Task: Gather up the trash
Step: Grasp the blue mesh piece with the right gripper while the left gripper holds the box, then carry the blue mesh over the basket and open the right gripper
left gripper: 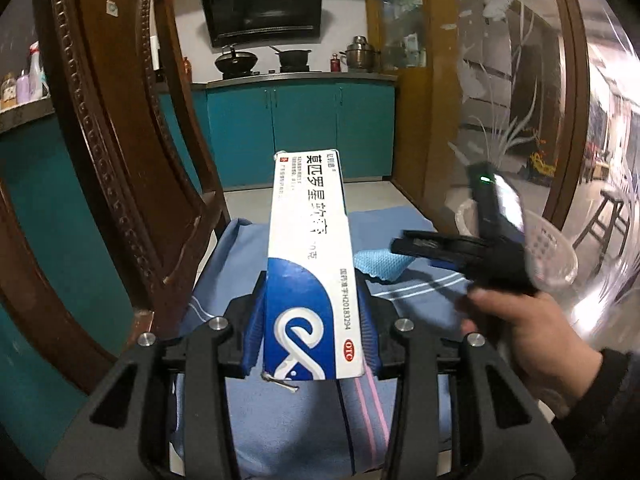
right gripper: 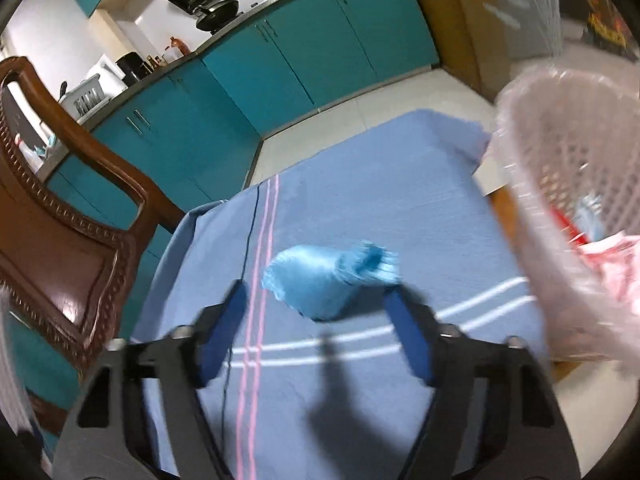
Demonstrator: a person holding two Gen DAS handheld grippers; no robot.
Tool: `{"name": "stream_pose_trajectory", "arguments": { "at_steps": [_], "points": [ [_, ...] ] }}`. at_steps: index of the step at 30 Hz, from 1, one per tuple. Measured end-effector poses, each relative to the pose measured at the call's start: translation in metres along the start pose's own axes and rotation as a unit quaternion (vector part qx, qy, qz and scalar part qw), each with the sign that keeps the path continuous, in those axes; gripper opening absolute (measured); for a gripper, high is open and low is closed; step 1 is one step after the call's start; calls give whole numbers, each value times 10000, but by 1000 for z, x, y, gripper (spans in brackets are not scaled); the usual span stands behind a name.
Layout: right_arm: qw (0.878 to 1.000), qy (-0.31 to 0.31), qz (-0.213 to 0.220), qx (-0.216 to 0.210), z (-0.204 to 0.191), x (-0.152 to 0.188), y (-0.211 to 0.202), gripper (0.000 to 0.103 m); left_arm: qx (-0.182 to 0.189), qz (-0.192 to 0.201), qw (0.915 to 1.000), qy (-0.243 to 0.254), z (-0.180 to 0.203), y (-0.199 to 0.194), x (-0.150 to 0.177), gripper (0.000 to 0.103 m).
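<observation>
Left tongs (left gripper: 314, 320): clamped on the medicine box (left gripper: 310, 256), held above the worktop (left gripper: 416, 296).
Right tongs (right gripper: 316, 320): spread wide, empty, over the blue wad (right gripper: 320, 280).
Blue wad: mid-worktop, open cloth around it.
Basket (right gripper: 560, 168): at the worktop's right edge.
Chair (right gripper: 68, 248): off the left edge.

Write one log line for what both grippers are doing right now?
left gripper: shut on box | right gripper: open above wrapper | basket: right of cloth
</observation>
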State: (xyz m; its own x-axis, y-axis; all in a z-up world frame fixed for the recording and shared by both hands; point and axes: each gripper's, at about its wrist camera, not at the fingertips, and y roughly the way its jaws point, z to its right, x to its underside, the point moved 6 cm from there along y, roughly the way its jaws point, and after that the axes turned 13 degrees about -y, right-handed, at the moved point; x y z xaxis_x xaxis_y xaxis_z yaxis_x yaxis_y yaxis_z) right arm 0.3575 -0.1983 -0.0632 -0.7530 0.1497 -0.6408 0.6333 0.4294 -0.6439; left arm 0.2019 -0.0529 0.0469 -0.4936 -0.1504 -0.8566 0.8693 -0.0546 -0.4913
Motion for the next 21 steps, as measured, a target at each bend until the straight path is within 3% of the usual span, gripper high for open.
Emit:
{"name": "stream_pose_trajectory", "arguments": {
  "at_steps": [2, 6, 15, 21],
  "points": [
    [9999, -31, -91, -62, -3, 0, 10, 8, 35, -50, 10000, -63, -6, -1, 2, 41],
    [9991, -362, 182, 75, -16, -5, -15, 8, -20, -209, 9998, -71, -16, 10, 8, 41],
    [9820, -1647, 907, 153, -59, 10, -152, 8, -59, -466, 9986, -237, -26, 24, 7, 41],
    [9756, -2048, 756, 234, -68, 41, -169, 8, -47, -501, 9985, -213, -20, 28, 8, 41]
  ]
}}
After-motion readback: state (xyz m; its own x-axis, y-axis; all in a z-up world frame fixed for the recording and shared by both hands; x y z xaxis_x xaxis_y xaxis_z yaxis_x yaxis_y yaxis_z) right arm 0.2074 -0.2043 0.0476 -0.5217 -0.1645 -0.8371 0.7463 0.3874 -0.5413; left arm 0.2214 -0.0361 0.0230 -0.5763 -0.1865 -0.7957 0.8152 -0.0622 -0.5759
